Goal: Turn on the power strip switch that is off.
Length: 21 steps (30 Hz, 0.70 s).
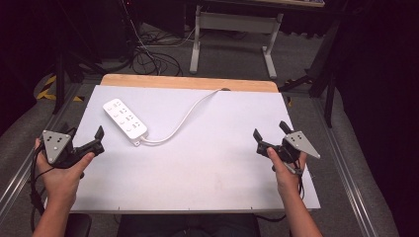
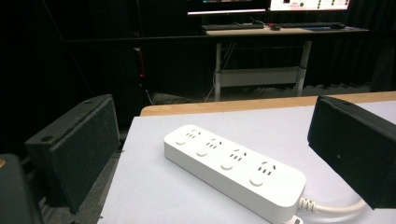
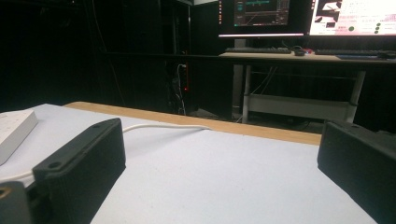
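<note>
Two grippers are hovering at opposite edges of the white table (image 1: pixel 207 163), each in one of the person's hands. Over at the near left edge, the left gripper (image 1: pixel 89 139) is sitting with its jaws spread wide, nothing between them. Across the table, the right gripper (image 1: pixel 271 132) is gaping just the same, empty. Lying flat on the table's far left part is the white power strip (image 1: pixel 125 121), near the left gripper, its cord (image 1: pixel 184 120) curling off toward the far wooden edge.

No text, label or number is legible; the monitors' (image 3: pixel 350 16) screen content is too blurred.
</note>
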{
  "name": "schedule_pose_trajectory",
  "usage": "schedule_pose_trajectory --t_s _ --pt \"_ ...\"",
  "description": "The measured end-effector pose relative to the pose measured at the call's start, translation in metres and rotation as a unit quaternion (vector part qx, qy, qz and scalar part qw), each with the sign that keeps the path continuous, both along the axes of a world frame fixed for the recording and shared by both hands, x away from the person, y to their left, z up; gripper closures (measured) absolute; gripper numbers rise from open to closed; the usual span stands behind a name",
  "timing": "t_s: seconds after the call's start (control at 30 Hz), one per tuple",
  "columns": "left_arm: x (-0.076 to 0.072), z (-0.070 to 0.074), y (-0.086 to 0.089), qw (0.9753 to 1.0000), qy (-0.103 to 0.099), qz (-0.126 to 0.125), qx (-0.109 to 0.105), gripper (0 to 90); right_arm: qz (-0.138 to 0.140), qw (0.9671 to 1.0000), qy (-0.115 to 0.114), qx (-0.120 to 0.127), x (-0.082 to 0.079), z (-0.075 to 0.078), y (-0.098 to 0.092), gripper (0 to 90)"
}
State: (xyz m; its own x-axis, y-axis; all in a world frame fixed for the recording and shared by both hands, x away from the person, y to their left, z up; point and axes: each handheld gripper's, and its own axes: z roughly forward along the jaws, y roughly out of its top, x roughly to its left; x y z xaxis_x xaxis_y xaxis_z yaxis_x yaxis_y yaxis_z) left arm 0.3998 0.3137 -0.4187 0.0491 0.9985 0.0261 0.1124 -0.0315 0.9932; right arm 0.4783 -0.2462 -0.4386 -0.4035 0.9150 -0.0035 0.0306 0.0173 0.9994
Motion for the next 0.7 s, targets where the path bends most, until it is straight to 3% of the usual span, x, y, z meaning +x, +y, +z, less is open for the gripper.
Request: schedule_pose_trajectory --t_s 0.7 --pt "0.0006 -0.0008 -0.0009 1.0000 0.002 -0.003 0.000 3.5 0.000 1.0000 -0.001 -0.006 0.0008 -0.0008 0.0002 1.1"
